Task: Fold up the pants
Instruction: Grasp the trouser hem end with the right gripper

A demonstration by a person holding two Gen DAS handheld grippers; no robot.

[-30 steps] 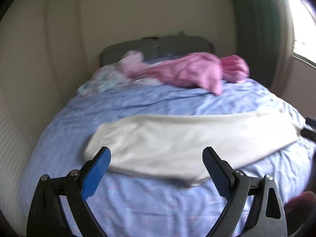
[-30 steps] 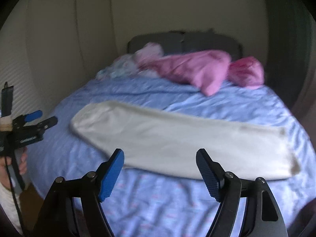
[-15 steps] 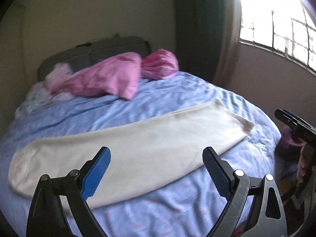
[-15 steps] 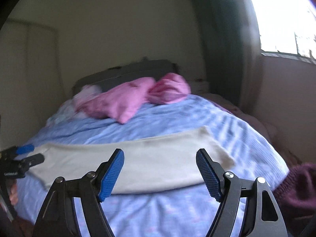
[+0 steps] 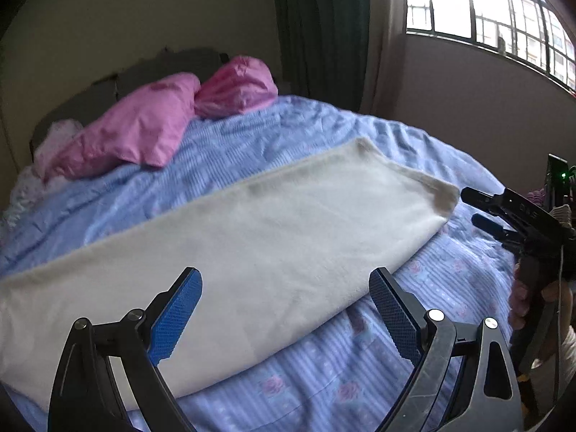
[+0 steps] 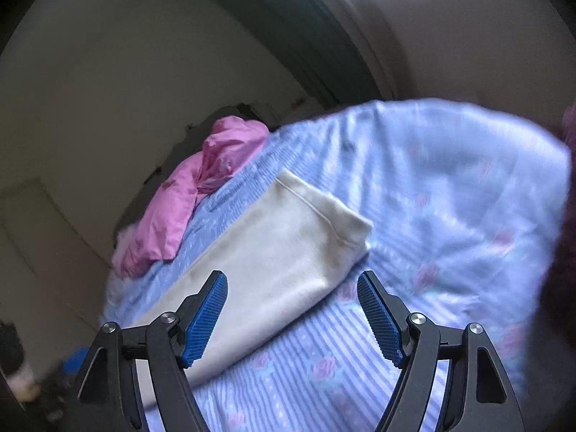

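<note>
Cream pants [image 5: 252,237] lie folded lengthwise as one long strip across the blue bedspread [image 5: 378,370]. In the left wrist view my left gripper [image 5: 286,286] is open and empty over the strip's near edge. The right gripper [image 5: 482,210] shows at the right, just beyond the strip's right end, jaws apart. In the right wrist view the right gripper [image 6: 291,288] is open and empty, close to that end of the pants [image 6: 288,248], with the hem corner between its fingers' line of sight.
Pink bedding [image 5: 144,129] and a pink pillow [image 5: 237,86] lie at the head of the bed by a dark headboard [image 5: 151,68]. A dark curtain [image 5: 320,28] and a window [image 5: 486,10] are at the right. The bed's edge curves near the right gripper.
Both grippers have swung right along the pants. The right gripper has moved down close to the strip's right end and tilted. Both stayed open.
</note>
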